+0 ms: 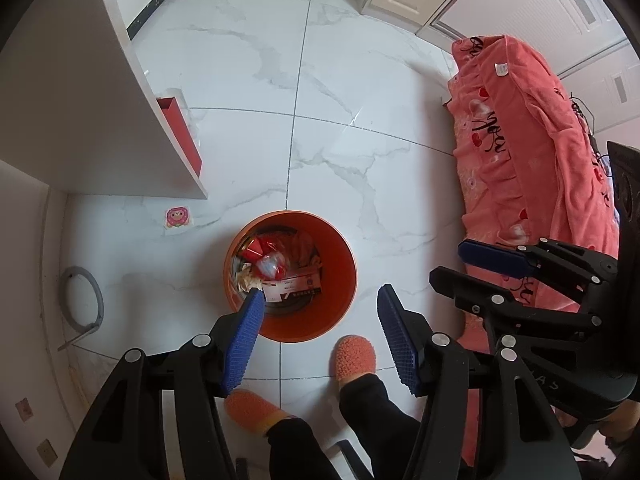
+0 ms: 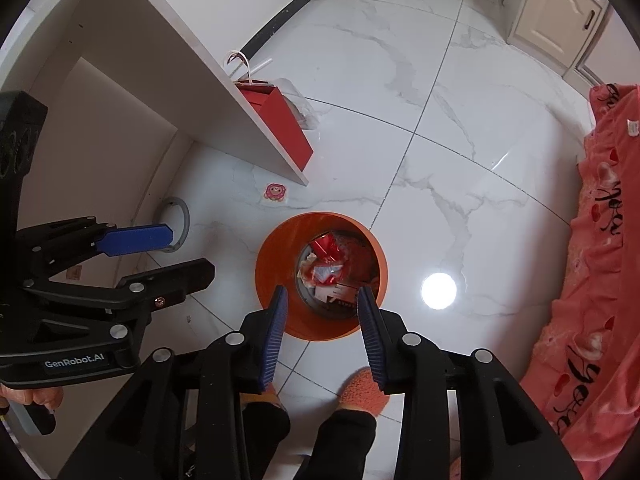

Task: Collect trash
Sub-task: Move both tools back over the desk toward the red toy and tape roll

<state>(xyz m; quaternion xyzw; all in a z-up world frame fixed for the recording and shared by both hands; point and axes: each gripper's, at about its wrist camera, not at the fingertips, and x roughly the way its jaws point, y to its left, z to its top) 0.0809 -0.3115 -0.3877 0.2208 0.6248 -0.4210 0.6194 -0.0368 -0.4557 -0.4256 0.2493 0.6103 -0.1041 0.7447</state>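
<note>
In the left wrist view, the left claw (image 1: 320,304) points steeply down at the floor (image 1: 328,120), its blue fingers spread wide with nothing between them. Below it the orange bin (image 1: 340,264) stands upright, mouth facing up, holding wrappers (image 1: 276,256) and a flat box (image 1: 296,286). The right claw (image 1: 452,264) reaches in from the right edge, also open and empty.

In the right wrist view, the right claw (image 2: 322,296) aims down over the bin (image 2: 276,280), fingers apart, holding nothing. The left claw (image 2: 188,252) enters from the left, open. A pink sticker (image 2: 275,193) lies flat on the floor (image 2: 440,120) just beyond the bin.
</note>
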